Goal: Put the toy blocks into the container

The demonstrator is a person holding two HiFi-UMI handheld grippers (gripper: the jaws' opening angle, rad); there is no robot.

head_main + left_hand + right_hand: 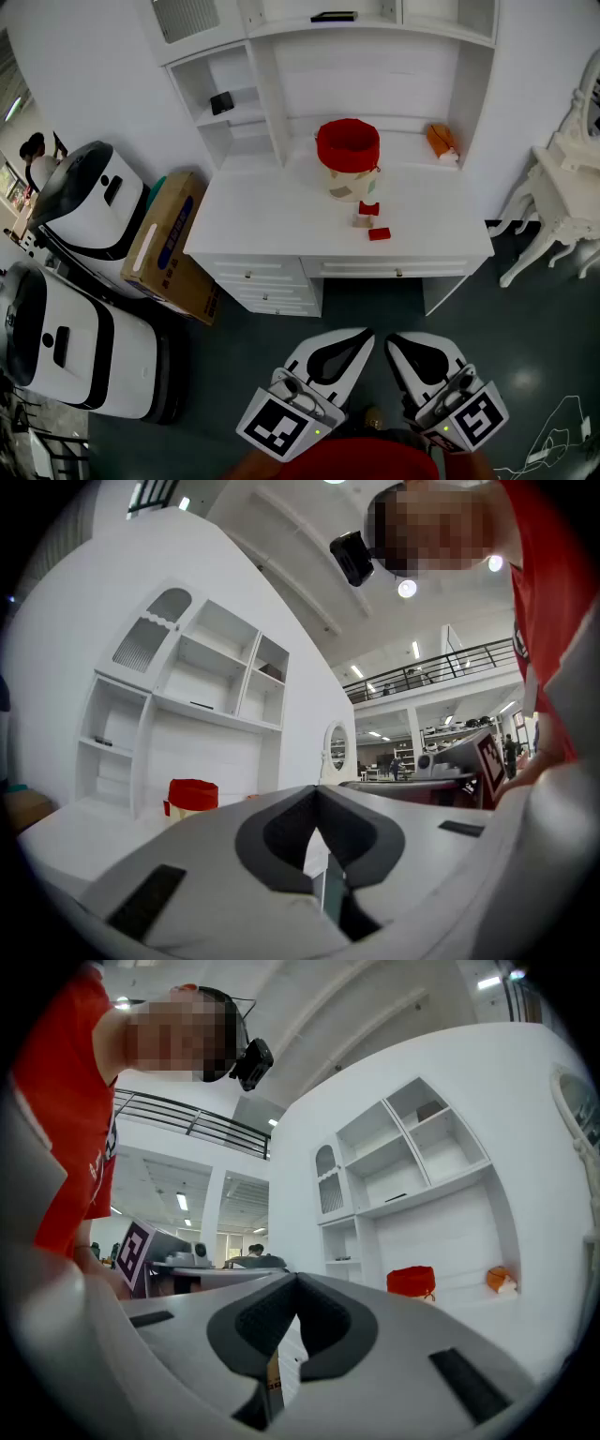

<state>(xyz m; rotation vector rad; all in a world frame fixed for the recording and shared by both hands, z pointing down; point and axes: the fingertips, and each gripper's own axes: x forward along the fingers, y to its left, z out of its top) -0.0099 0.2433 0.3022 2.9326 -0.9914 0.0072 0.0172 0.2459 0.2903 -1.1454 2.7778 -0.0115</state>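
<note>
– Red container (348, 155) location?
– Rear of white desk (262, 230); blocks (379, 233) just before it. Left gripper (360, 337) and right gripper (397, 340) pressed together, empty, over open floor (225, 375). Cardboard box (169, 246) label illegible

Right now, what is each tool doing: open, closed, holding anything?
Left tool: closed, nothing between its jaws.
Right tool: closed, nothing between its jaws.

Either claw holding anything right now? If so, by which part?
Nothing: left claw and right claw are both shut and empty; the toy blocks lie on the desk.
</note>
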